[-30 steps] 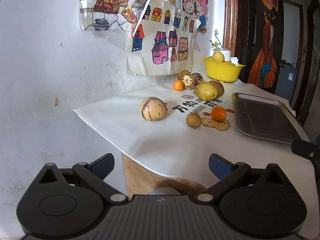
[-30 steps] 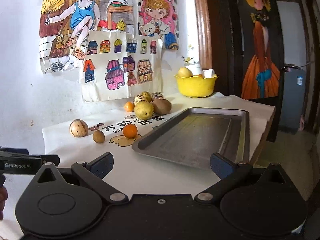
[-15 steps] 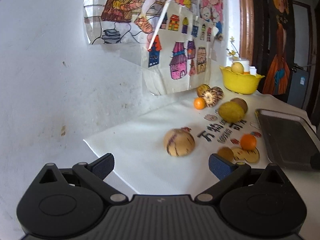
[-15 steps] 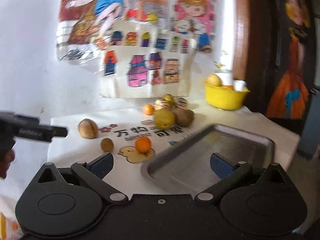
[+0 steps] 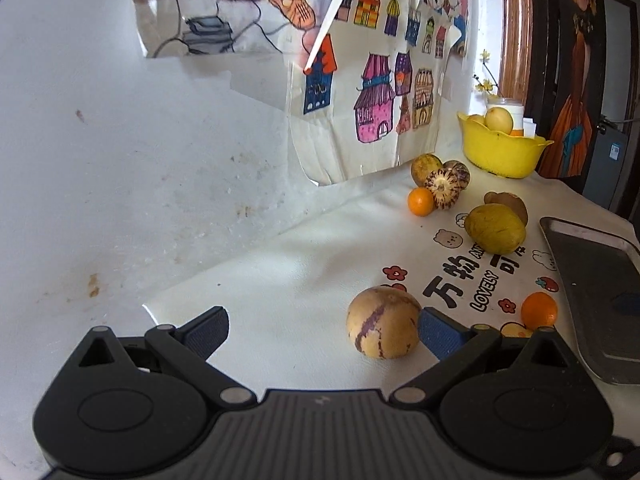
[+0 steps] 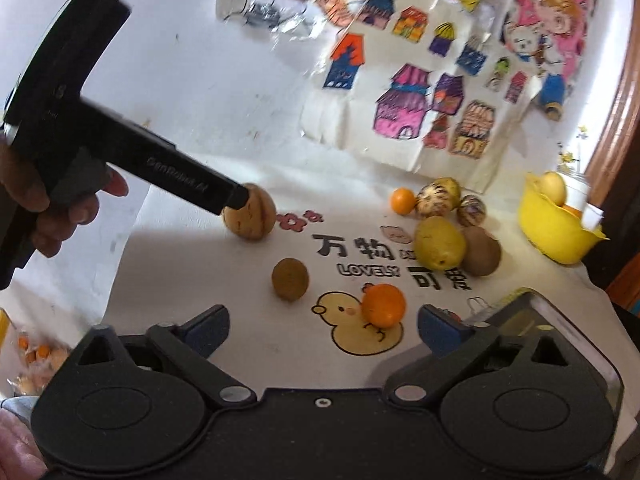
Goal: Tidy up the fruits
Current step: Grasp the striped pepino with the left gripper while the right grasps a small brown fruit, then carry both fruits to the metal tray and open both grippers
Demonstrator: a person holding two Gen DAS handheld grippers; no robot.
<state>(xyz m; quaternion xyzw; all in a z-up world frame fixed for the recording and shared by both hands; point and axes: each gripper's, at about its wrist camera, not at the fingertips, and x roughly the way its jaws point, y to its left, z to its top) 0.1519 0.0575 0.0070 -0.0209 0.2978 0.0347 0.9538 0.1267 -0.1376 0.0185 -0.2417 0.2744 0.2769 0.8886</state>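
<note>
Left gripper (image 5: 323, 330) is held open, melon (image 5: 383, 322) just inside its right finger. Right gripper (image 6: 323, 326), just narrowed, is open over the orange (image 6: 383, 305); nothing gripped.

Fruits (image 6: 439, 248) on cloth (image 5: 304, 272), tray (image 5: 592, 280) right, bowl (image 5: 500, 152) behind by wall.

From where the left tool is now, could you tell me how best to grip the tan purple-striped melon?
Grip the tan purple-striped melon across its widest middle, coming from the table's near edge. It lies free on the cloth, left and right flanks clear, right fingertip already beside it.
</note>
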